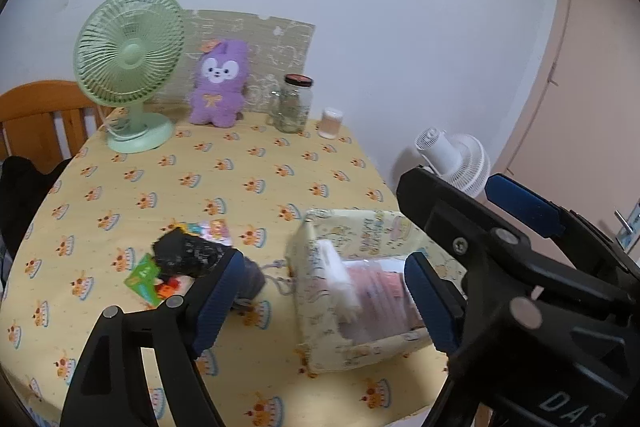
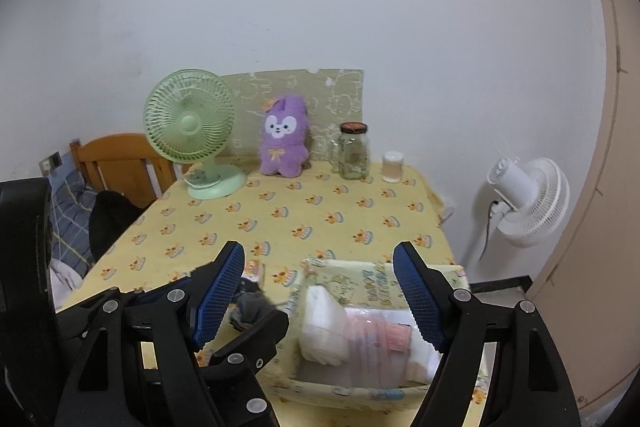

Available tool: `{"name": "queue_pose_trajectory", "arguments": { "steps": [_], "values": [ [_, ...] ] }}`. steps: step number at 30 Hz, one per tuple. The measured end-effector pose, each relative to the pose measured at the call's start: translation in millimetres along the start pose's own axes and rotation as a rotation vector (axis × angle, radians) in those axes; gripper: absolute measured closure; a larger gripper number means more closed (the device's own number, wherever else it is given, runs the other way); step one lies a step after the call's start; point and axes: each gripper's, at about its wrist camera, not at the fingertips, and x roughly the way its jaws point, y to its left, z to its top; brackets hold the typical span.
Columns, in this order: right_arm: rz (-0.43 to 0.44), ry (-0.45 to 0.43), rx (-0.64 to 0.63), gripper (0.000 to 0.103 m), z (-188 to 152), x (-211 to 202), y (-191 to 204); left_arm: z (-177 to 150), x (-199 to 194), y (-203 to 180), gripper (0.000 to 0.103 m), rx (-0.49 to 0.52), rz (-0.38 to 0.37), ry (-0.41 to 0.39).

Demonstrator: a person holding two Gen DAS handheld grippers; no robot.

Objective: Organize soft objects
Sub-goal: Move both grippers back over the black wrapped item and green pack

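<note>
One basket: pale yellow fabric storage basket (image 2: 376,287) at the near right of the tabletop (image 1: 224,187), holding a white folded soft item (image 2: 324,323) and a pink-and-white pack (image 2: 384,337) side by side.
Basket vs right hand-held gripper: right hand-held gripper (image 2: 320,299) hangs over it, the basket's contents seen between the two blue-padded fingers (image 2: 416,295); contact can't be judged.
Right state: spread wide, nothing held.
Left hand-held gripper: (image 1: 320,291) spread wide, nothing clamped; right finger (image 1: 428,303) is in front of the basket's right end, left finger beside a dark soft item.
Dark soft item: one, black/grey fuzzy (image 1: 188,255), on the tabletop left of the basket, apart from it; kind unclear.
Under/beside it: small colourful packets (image 1: 146,277), count unclear.
Cord: grey cord (image 1: 280,279) lies between the dark item and the basket.
Plush: one purple plush toy (image 1: 219,85), upright at the far edge against a beige patterned board (image 1: 280,43).
Fans: two; green desk fan (image 1: 130,59) at the far left of the tabletop, white fan (image 2: 528,199) off the tabletop to the right.
Jars: one glass jar with dark lid (image 1: 294,103), one small white-capped container (image 1: 331,123) just right of it.
Cloth: yellow cake-print tablecloth covers the tabletop.
Beyond: wooden headboard (image 2: 120,163) at left.
</note>
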Motion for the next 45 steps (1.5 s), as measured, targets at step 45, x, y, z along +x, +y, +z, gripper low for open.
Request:
{"name": "queue_pose_trajectory", "arguments": {
  "steps": [45],
  "values": [
    [0.155,0.105,-0.114,0.015,-20.8,60.9,128.8,-29.9,-14.1,122.4,0.0,-0.094,0.152,0.004]
  ]
}}
